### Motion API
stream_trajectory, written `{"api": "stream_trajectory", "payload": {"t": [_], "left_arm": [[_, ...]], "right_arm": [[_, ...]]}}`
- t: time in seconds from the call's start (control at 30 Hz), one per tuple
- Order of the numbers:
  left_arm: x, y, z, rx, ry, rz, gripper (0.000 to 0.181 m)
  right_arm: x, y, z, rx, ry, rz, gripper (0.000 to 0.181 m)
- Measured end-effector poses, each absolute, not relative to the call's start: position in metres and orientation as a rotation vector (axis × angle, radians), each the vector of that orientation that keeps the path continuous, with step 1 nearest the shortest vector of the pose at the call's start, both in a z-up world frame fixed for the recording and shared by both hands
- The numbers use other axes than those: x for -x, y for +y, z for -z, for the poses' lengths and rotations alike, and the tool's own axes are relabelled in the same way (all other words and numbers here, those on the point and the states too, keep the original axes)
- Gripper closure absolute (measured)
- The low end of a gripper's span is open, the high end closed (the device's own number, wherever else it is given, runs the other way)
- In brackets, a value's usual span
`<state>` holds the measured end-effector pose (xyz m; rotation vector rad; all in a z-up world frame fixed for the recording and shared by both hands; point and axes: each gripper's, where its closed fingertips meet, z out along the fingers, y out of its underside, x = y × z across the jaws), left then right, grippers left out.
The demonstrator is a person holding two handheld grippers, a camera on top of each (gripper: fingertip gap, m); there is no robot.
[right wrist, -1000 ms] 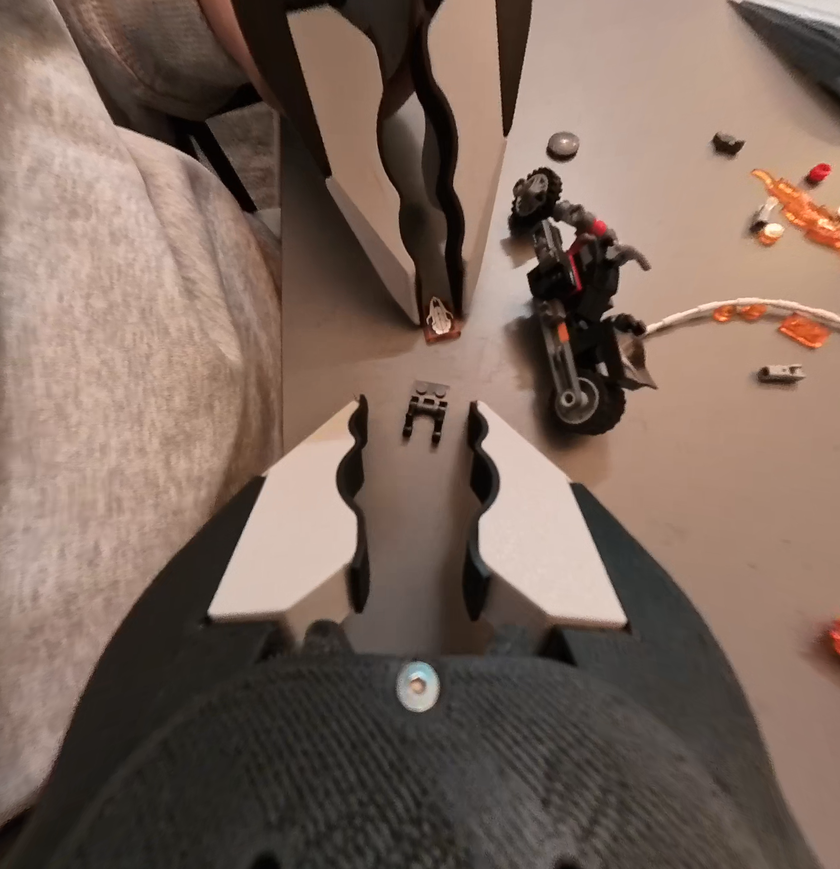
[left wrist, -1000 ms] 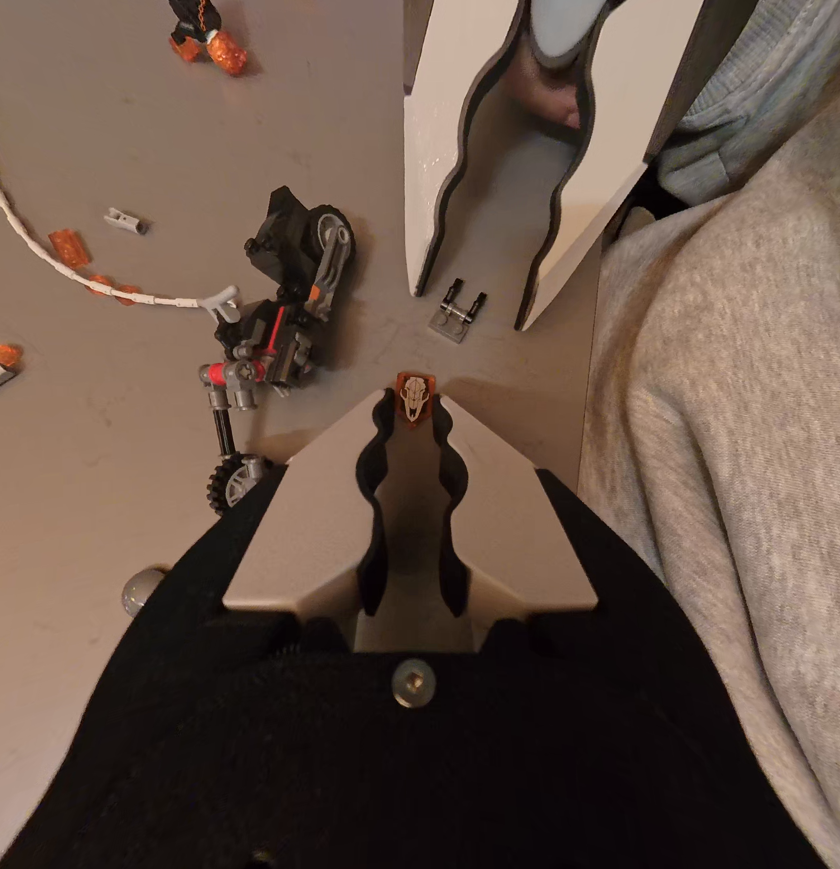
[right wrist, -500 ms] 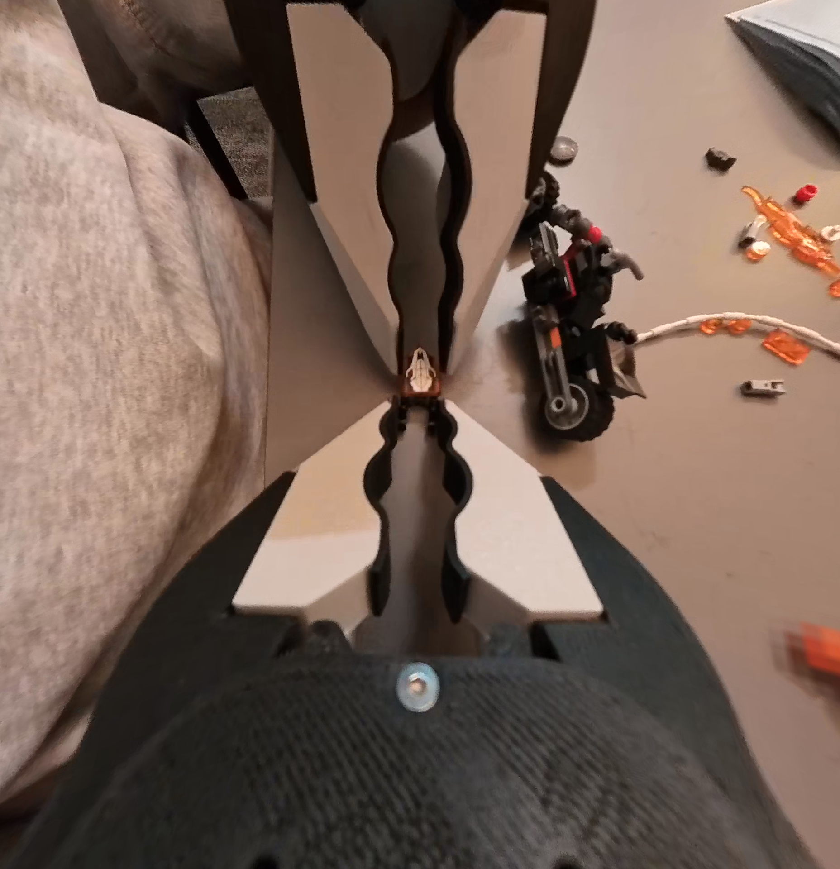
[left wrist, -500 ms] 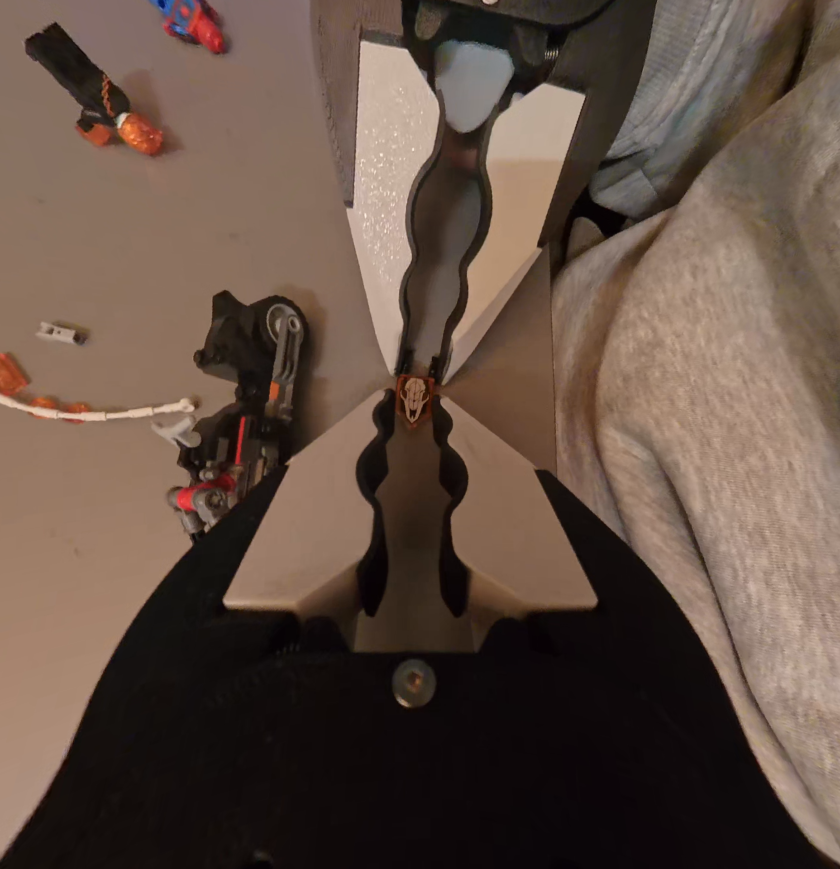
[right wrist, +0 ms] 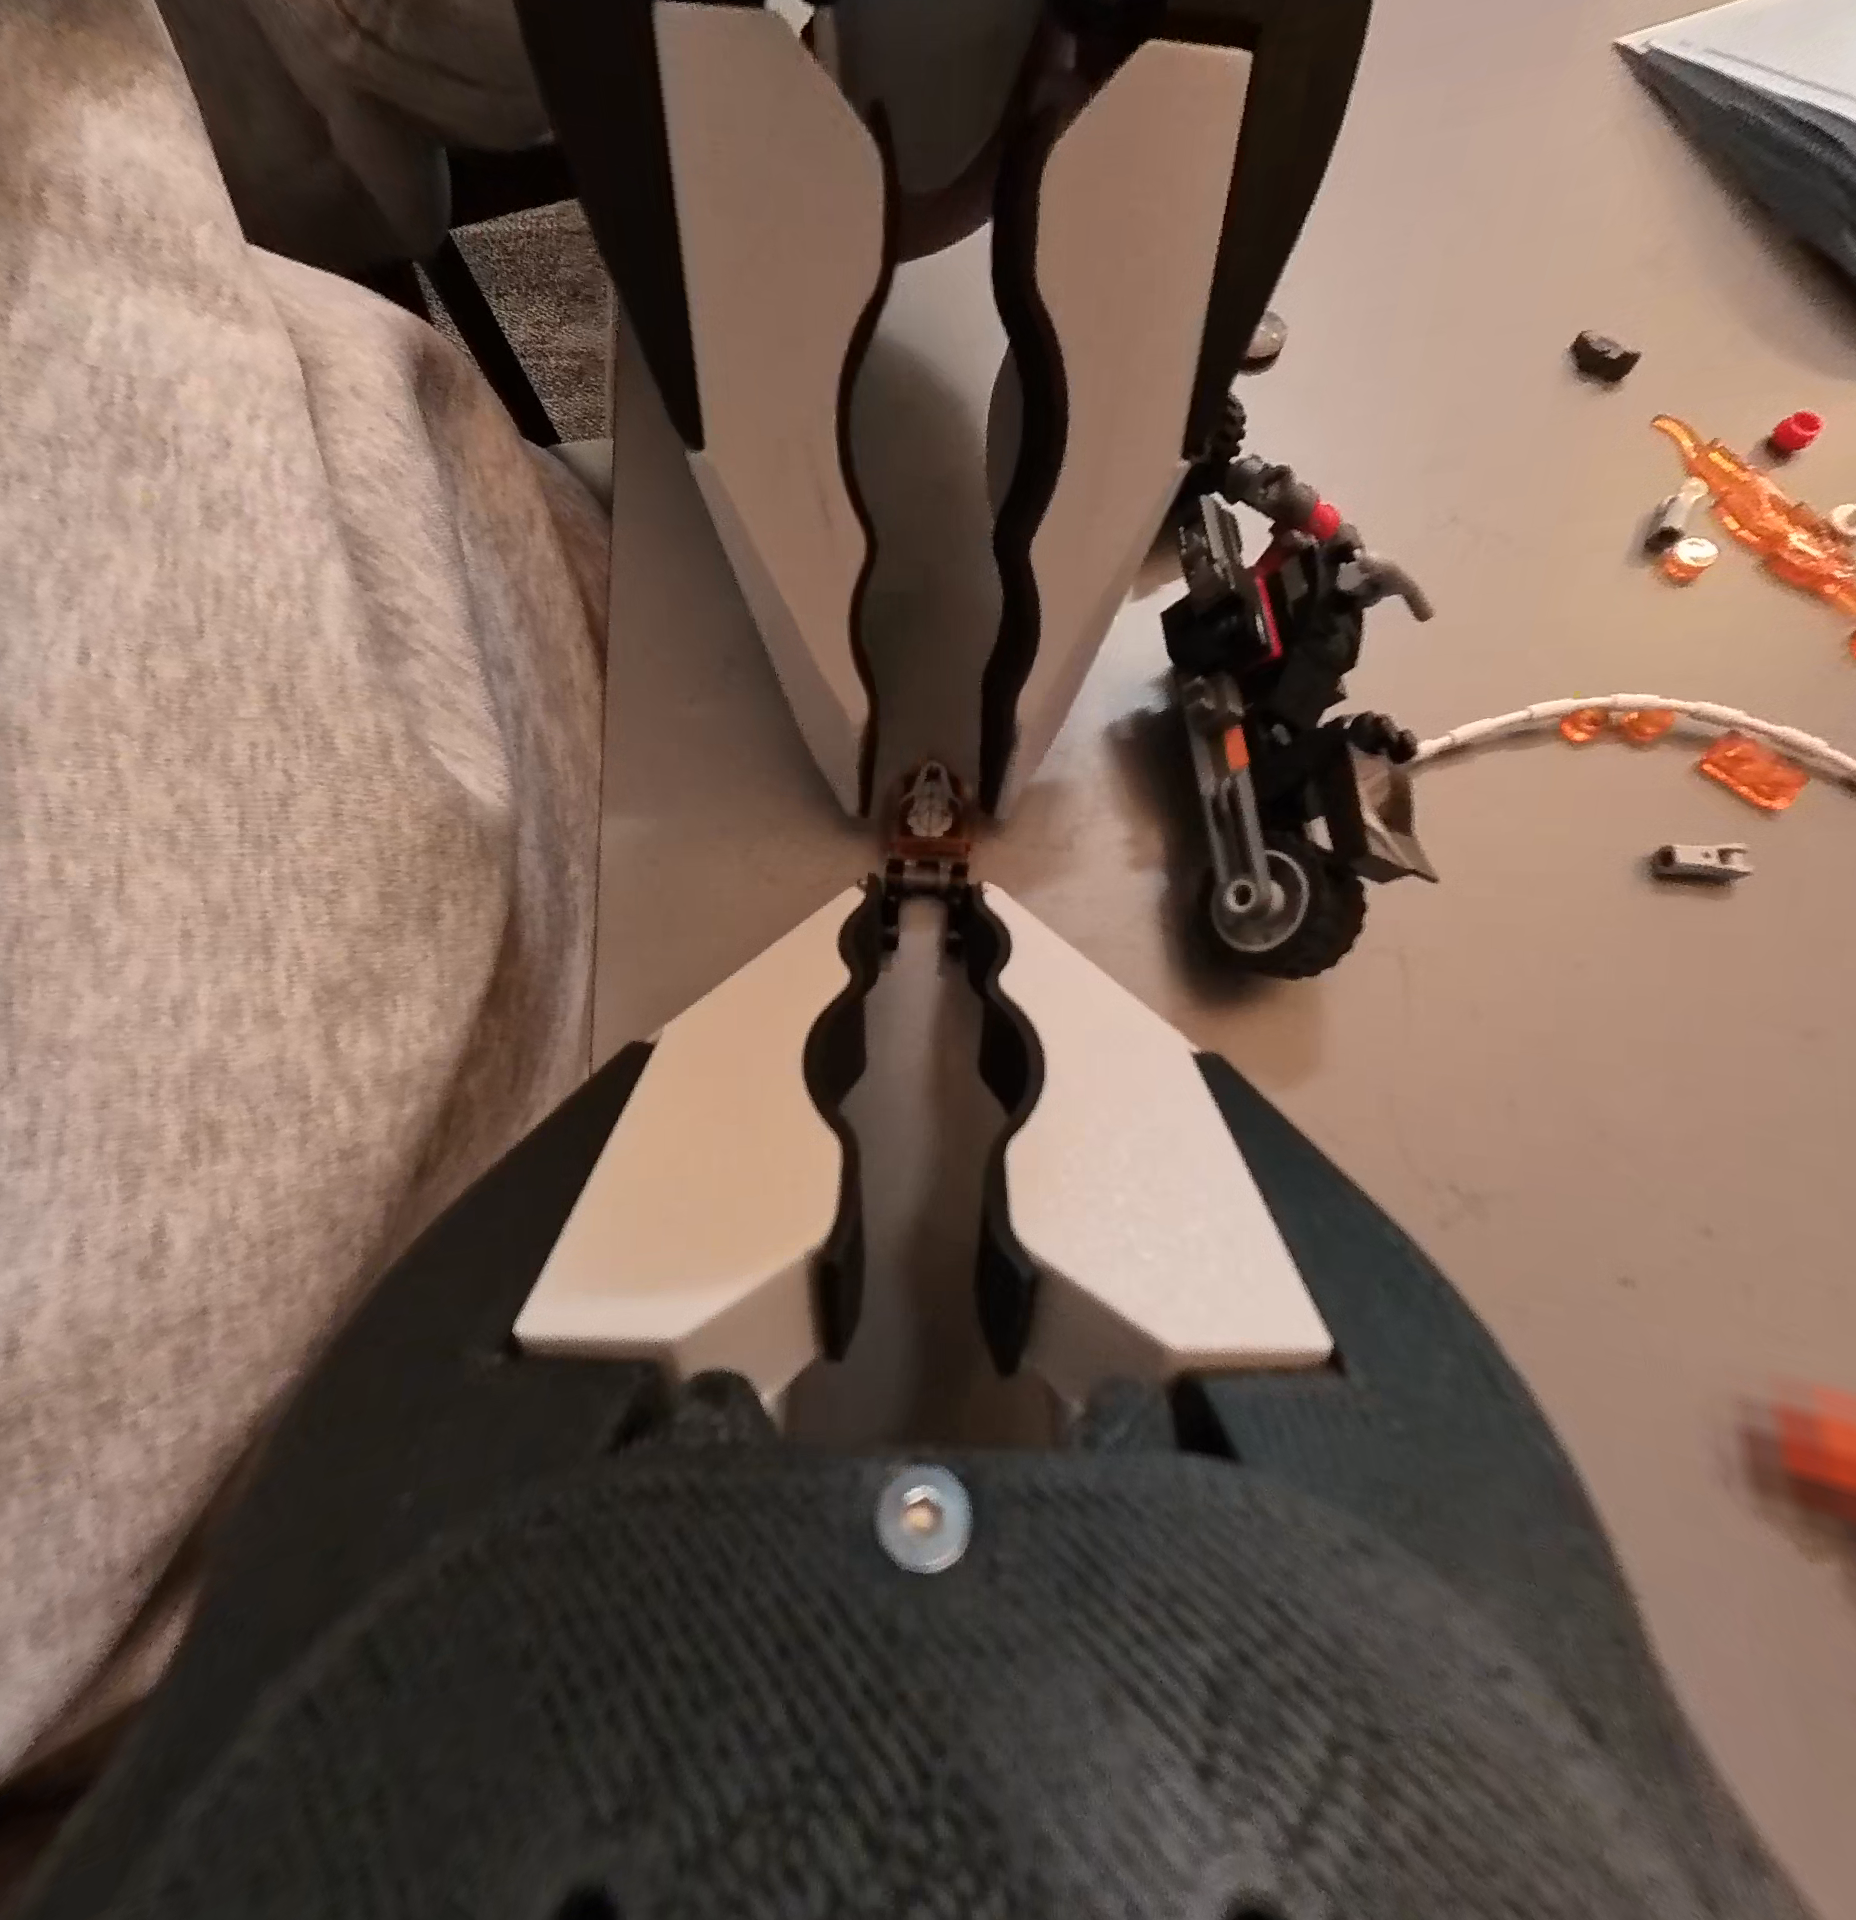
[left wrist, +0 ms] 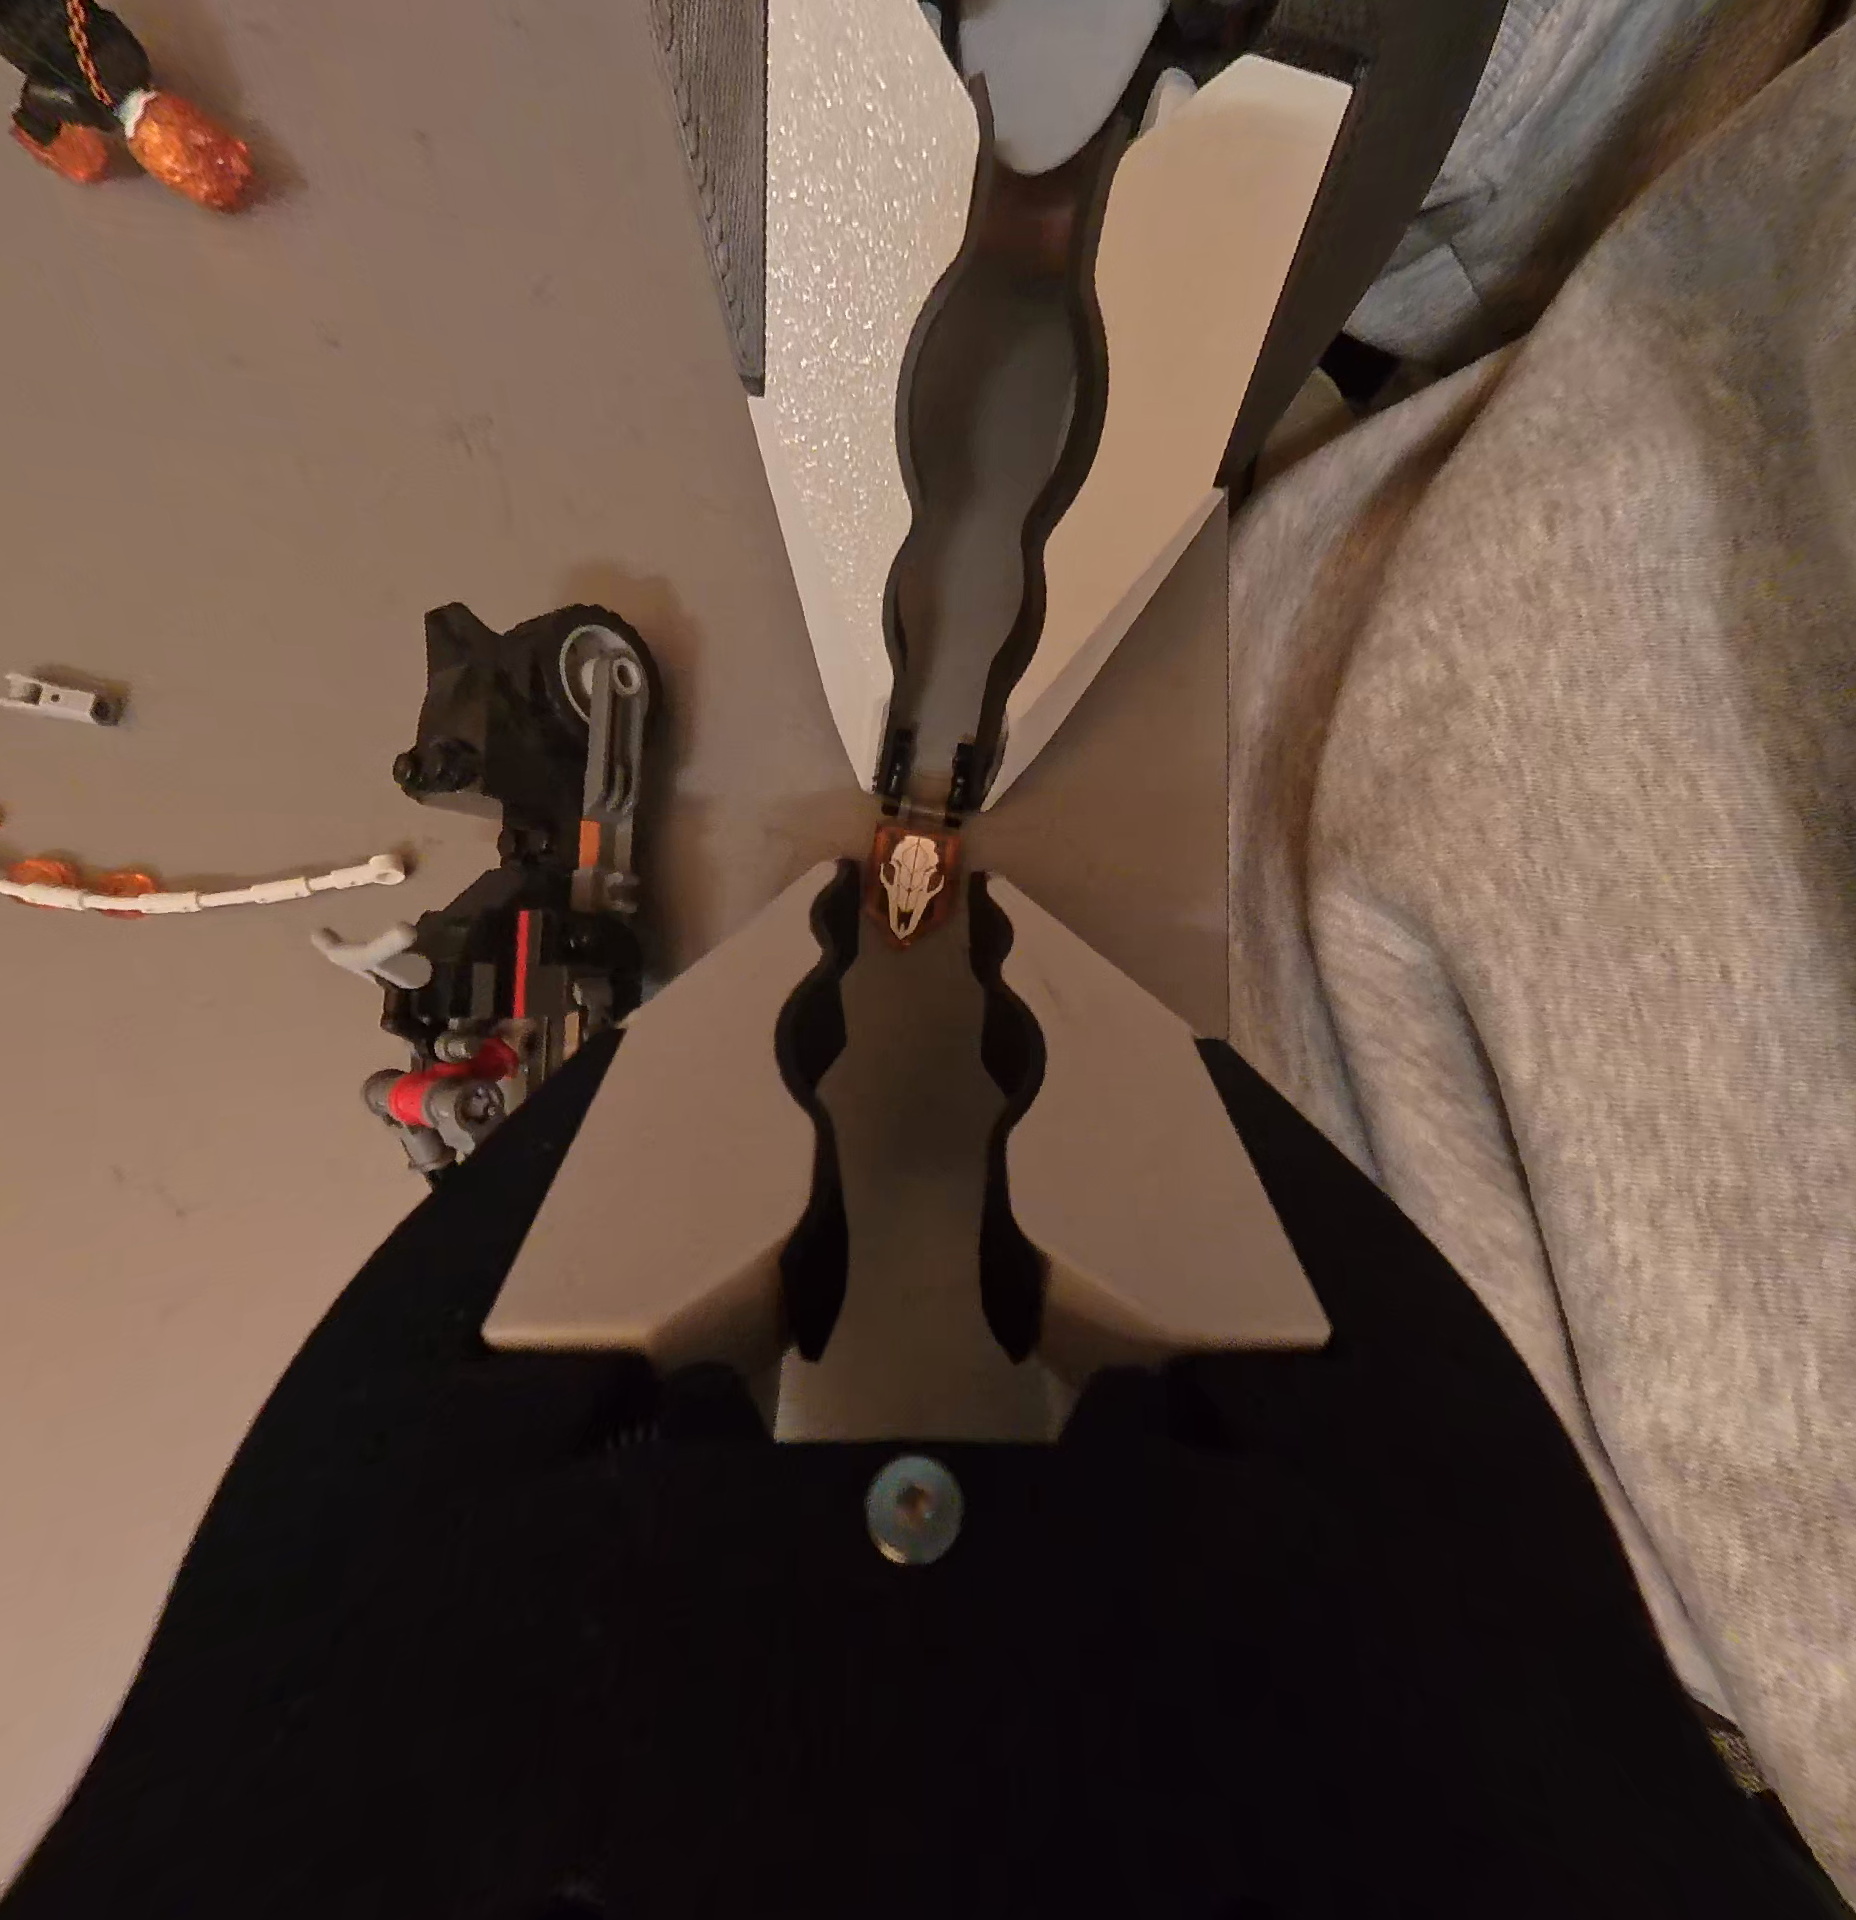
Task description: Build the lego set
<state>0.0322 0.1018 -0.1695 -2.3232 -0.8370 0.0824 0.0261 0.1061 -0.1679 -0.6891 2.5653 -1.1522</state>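
Two tongs: met tip to tip above the worktop point(left wrist: 228, 436) edge.
Left tongs point(left wrist: 911, 883): clamped on orange skull tile point(left wrist: 911, 885).
Right tongs point(right wrist: 922, 902): clamped on black clip piece point(right wrist: 919, 883), its grey end against the tile.
Left view only: skull print face-on; black figure with orange glitter feet point(left wrist: 124, 114) at far corner.
Right view only: tile point(right wrist: 929, 810) edge-on; orange flame pieces point(right wrist: 1776, 530), red stud point(right wrist: 1795, 431), stack of paper point(right wrist: 1755, 135), blurred orange piece point(right wrist: 1828, 1465) near frame edge.
Both views: motorbike point(left wrist: 529, 873) lying on its side beside the tongs; white chain point(left wrist: 197, 894) reaching its handlebar; small grey connector point(left wrist: 62, 698) apart.
Obstruction: left tongs cover the motorbike's front wheel; grey sleeve point(left wrist: 1578, 935) fills one side.
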Motion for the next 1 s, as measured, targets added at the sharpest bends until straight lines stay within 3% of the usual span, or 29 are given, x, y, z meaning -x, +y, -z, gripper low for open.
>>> {"api": "stream_trajectory", "payload": {"t": [0.1, 0.6, 0.63, 1.0], "left_arm": [[-0.033, 0.104, 0.168, 2.313, -0.832, -0.077, 0.157], [-0.030, 0.108, 0.165, 2.276, -0.830, -0.098, 0.170], [-0.033, 0.111, 0.162, 2.271, -0.803, -0.066, 0.181], [-0.030, 0.110, 0.164, 2.358, -0.818, -0.123, 0.178]], "right_arm": [[-0.026, 0.106, 0.168, 0.689, 2.566, 1.153, 0.168], [-0.026, 0.105, 0.168, 0.689, 2.568, 1.154, 0.168], [-0.026, 0.105, 0.168, 0.686, 2.570, 1.156, 0.168], [-0.026, 0.106, 0.167, 0.686, 2.567, 1.153, 0.168]]}}
